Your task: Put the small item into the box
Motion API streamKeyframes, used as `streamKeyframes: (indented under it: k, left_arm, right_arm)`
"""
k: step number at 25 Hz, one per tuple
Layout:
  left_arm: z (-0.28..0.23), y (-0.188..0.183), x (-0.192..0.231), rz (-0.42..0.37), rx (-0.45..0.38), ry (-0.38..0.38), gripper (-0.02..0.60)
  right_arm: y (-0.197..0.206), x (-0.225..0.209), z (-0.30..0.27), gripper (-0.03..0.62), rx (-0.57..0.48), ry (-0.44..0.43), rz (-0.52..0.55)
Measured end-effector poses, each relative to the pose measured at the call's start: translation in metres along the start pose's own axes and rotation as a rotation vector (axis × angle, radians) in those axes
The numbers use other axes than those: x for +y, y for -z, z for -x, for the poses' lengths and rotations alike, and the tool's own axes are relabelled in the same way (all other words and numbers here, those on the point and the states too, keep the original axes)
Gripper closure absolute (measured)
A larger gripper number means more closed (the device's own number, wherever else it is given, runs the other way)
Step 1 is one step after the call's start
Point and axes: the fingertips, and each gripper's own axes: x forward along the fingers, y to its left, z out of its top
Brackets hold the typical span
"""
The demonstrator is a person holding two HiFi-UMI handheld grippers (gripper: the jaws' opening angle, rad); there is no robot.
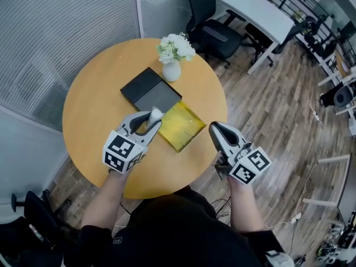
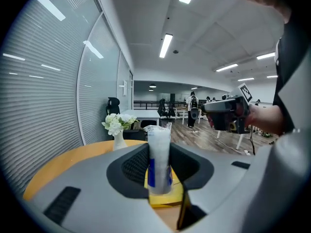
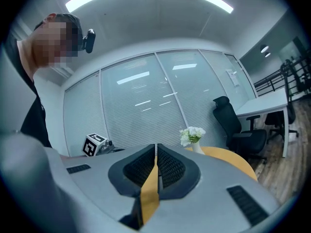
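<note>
The small item [image 1: 156, 114] is a white packet with a blue label [image 2: 159, 159], upright between the jaws of my left gripper [image 1: 152, 119], which is shut on it. It hangs just above the near-left corner of the open box with a yellow inside [image 1: 186, 128], which shows below the packet in the left gripper view [image 2: 167, 199]. My right gripper [image 1: 216, 129] is at the table's right edge, beside the box. Its jaws are shut with nothing in them [image 3: 156, 166].
The box's black lid [image 1: 149, 89] lies on the round wooden table [image 1: 94, 110] behind the box. A white vase of flowers [image 1: 172, 68] stands at the far edge. Office chairs [image 1: 211, 21] and white desks stand beyond. A glass wall with blinds runs along the left.
</note>
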Motion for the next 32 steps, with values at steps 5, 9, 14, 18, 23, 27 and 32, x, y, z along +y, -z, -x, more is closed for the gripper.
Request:
streamKeyframes:
  k: [5, 9, 14, 18, 23, 27, 32]
  left_arm:
    - [-0.039, 0.019, -0.004, -0.012, 0.083, 0.025, 0.445]
    - [-0.076, 0.05, -0.006, -0.013, 0.168, 0.061, 0.445]
    - [-0.116, 0.086, -0.01, -0.048, 0.276, 0.087, 0.445]
    - [-0.138, 0.113, -0.014, -0.11, 0.354, 0.11, 0.445]
    - [-0.161, 0.143, -0.022, -0.172, 0.441, 0.158, 0.445]
    - [-0.176, 0.17, -0.029, -0.246, 0.526, 0.195, 0.445]
    - [-0.191, 0.194, -0.041, -0.321, 0.599, 0.249, 0.445]
  right_arm:
    - [0.012, -0.029, 0.002, 0.556, 0.012, 0.001, -0.047]
    - [0.027, -0.047, -0.001, 0.556, 0.029, -0.005, -0.078]
    - [0.047, -0.068, -0.001, 0.556, 0.066, -0.006, -0.112]
    - [0.055, -0.08, 0.0, 0.556, 0.081, -0.012, -0.134]
    - [0.062, -0.097, 0.002, 0.556, 0.107, -0.007, -0.145]
    - [0.064, -0.104, 0.004, 0.556, 0.116, -0.007, -0.154]
    - [0.062, -0.111, 0.013, 0.556, 0.126, 0.008, -0.153]
